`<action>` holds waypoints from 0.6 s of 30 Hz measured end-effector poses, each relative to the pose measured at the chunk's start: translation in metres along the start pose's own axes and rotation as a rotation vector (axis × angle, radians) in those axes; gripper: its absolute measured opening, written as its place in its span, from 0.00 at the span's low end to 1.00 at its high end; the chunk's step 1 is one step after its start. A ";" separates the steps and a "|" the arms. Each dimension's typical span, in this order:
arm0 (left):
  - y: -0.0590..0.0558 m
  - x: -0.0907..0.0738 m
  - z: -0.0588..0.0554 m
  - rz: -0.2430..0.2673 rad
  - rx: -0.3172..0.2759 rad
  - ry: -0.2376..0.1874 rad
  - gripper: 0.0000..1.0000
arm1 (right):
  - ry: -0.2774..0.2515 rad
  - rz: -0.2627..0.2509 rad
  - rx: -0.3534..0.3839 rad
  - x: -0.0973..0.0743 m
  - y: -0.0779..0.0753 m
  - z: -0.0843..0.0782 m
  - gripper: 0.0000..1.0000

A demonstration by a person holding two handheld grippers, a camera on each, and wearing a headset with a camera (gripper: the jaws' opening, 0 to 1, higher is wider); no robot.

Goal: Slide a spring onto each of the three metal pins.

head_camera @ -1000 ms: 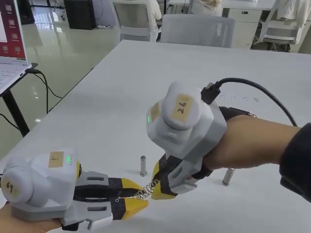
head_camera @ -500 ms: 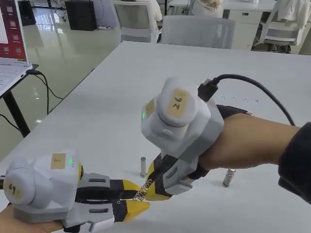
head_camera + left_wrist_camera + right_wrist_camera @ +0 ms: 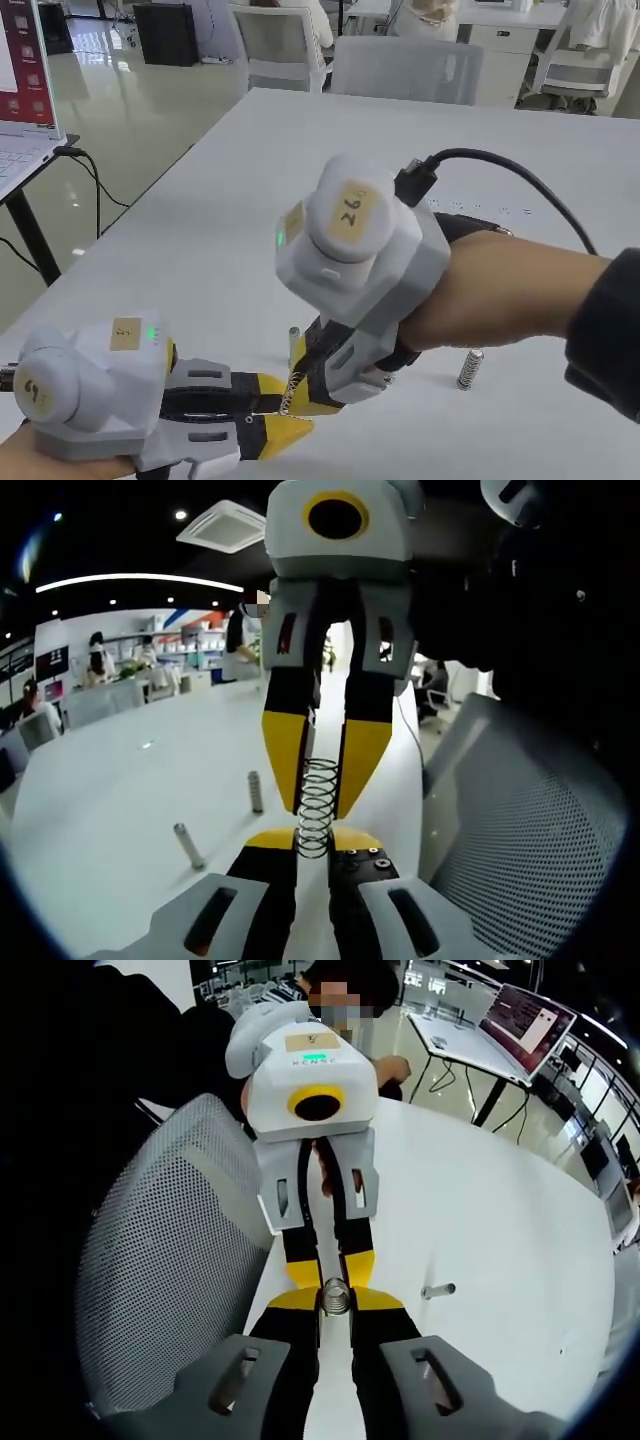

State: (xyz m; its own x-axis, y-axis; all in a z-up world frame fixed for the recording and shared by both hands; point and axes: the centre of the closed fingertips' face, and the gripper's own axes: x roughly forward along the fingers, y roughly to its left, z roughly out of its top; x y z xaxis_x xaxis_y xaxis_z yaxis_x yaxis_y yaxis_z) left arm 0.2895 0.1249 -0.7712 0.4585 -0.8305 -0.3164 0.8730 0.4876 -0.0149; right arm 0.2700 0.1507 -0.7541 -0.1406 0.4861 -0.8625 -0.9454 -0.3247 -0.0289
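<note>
A thin spring [image 3: 289, 396] spans the short gap between my two grippers, low over the white table [image 3: 250, 200]. My left gripper [image 3: 285, 422] comes in from the lower left, shut on one end of the spring [image 3: 318, 810]. My right gripper [image 3: 302, 384] faces it from the right, its yellow jaws closed around the other end [image 3: 335, 1297]. A bare metal pin [image 3: 294, 345] stands upright just behind the jaws. In the left gripper view two bare pins stand, one [image 3: 255, 792] farther off and one [image 3: 188, 845] nearer. Another spring [image 3: 468, 368] stands upright to the right, seemingly on a pin.
A black cable [image 3: 520, 190] runs from my right gripper across the table. Grey mesh chairs [image 3: 405, 65] stand at the table's far edge. A laptop [image 3: 20, 80] sits on a side table at the left. The table's left edge is close to my left gripper.
My right gripper has moved left and slightly down along the spring toward the left gripper, so less of the spring shows between the jaws. The left gripper has stayed in place.
</note>
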 end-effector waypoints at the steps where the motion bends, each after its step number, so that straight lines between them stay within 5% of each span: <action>1: 0.000 0.000 0.000 -0.001 -0.003 -0.001 0.03 | 0.001 0.000 0.000 0.000 0.000 0.000 0.08; 18: 0.003 0.002 -0.003 0.014 -0.019 -0.019 0.03 | 0.021 0.006 -0.002 0.004 -0.002 -0.001 0.08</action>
State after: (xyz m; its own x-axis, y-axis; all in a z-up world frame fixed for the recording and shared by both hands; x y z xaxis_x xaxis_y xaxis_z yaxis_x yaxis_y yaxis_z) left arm 0.2922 0.1258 -0.7743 0.4739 -0.8283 -0.2989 0.8631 0.5043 -0.0289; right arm 0.2721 0.1521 -0.7577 -0.1397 0.4674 -0.8729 -0.9439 -0.3293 -0.0253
